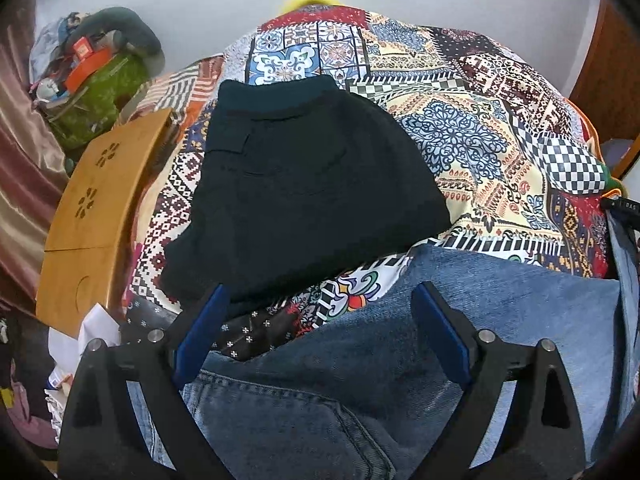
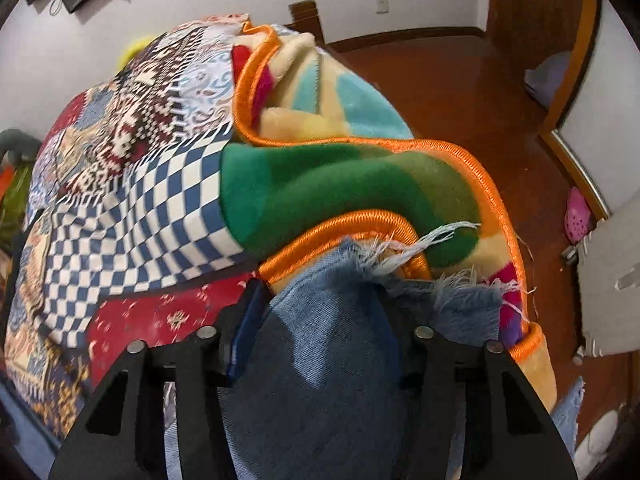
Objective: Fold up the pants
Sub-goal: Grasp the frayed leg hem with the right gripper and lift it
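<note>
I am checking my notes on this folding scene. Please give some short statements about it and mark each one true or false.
1. The right gripper grips the frayed end of the jeans. True.
2. The left gripper is shut on the jeans. False: its jaws stand wide open above the denim.
3. Dark folded pants lie on the patterned bedspread. True.
4. The wooden board lies on top of the dark pants. False: it sits to their left, apart.
5. The fleece blanket has an orange edge. True.

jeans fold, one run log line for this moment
left gripper open over jeans | right gripper shut on frayed jeans hem | dark pants folded
</note>
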`<state>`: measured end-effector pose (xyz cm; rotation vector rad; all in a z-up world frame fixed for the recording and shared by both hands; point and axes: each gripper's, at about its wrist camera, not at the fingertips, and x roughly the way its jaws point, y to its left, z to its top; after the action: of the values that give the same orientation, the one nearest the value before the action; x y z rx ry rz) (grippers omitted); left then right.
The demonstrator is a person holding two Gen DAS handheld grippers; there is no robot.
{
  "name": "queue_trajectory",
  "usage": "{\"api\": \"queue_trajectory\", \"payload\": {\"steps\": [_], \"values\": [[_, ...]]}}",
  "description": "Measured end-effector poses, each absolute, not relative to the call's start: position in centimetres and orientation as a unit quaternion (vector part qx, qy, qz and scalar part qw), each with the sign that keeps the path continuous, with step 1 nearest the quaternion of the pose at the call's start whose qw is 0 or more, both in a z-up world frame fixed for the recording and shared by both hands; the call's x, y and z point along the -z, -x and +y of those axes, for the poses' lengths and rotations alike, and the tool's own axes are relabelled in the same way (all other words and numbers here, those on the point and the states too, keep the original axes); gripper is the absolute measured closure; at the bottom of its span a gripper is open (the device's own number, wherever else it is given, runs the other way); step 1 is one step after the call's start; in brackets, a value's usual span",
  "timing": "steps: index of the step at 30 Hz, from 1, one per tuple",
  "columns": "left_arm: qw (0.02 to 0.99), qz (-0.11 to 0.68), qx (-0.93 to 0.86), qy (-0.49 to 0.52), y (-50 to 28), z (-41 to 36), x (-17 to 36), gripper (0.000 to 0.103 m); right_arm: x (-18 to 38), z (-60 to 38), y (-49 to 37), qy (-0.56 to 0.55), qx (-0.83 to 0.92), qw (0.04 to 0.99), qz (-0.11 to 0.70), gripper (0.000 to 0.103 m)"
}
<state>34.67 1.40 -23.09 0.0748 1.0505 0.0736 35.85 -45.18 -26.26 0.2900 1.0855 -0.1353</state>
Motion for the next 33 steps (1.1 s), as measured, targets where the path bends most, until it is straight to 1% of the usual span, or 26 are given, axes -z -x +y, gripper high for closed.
{"api": "queue_trajectory", "payload": {"steps": [1, 2, 3, 4, 5, 6, 12, 19, 20, 22, 26, 29, 33], "values": [[0.864, 0.500, -0.037, -0.037, -34.6, 1.4, 23.1, 0.008, 26.1, -45.1, -35.6, -0.132, 0.066, 0.847, 0.511, 0.063], [0.864, 0.501, -0.038, -0.038, -34.7, 1.4, 23.0, 0.008, 26.0, -45.0, -35.4, -0.127, 0.065, 0.849, 0.508, 0.070], [0.863, 0.502, -0.040, -0.037, -34.6, 1.3, 23.0, 0.008, 25.8, -45.0, -35.0, -0.122, 0.062, 0.852, 0.506, 0.081], [0.862, 0.504, -0.041, -0.036, -34.6, 1.3, 23.0, 0.008, 25.7, -45.1, -34.7, -0.122, 0.059, 0.853, 0.505, 0.086], [0.861, 0.506, -0.042, -0.035, -34.5, 1.3, 22.9, 0.008, 25.4, -45.4, -34.2, -0.129, 0.054, 0.853, 0.504, 0.095], [0.859, 0.508, -0.041, -0.035, -34.2, 1.2, 22.8, 0.008, 24.9, -45.8, -33.6, -0.140, 0.049, 0.851, 0.503, 0.099], [0.855, 0.517, -0.024, -0.036, -31.8, 0.2, 21.8, 0.008, 19.2, -47.6, -28.5, -0.158, 0.031, 0.875, 0.456, 0.099], [0.844, 0.535, -0.003, -0.033, -28.3, -2.1, 21.7, 0.008, 10.5, -52.1, -22.7, -0.171, 0.019, 0.911, 0.376, 0.099], [0.842, 0.538, 0.002, -0.032, -27.8, -2.5, 21.7, 0.008, 9.9, -52.5, -22.8, -0.173, 0.020, 0.913, 0.368, 0.099], [0.840, 0.541, 0.008, -0.036, -26.9, -3.2, 21.8, 0.008, 8.3, -53.8, -20.1, -0.174, 0.021, 0.920, 0.350, 0.099], [0.838, 0.542, 0.013, -0.056, -25.2, -4.8, 22.1, 0.007, 8.9, -55.2, -17.8, -0.160, 0.032, 0.922, 0.352, 0.099], [0.839, 0.539, 0.012, -0.077, -24.2, -5.7, 22.6, 0.006, 12.0, -55.6, -17.2, -0.152, 0.041, 0.910, 0.384, 0.099], [0.844, 0.531, 0.005, -0.079, -23.7, -5.8, 22.7, 0.004, 17.0, -56.2, -16.1, -0.143, 0.061, 0.885, 0.439, 0.099]]}}
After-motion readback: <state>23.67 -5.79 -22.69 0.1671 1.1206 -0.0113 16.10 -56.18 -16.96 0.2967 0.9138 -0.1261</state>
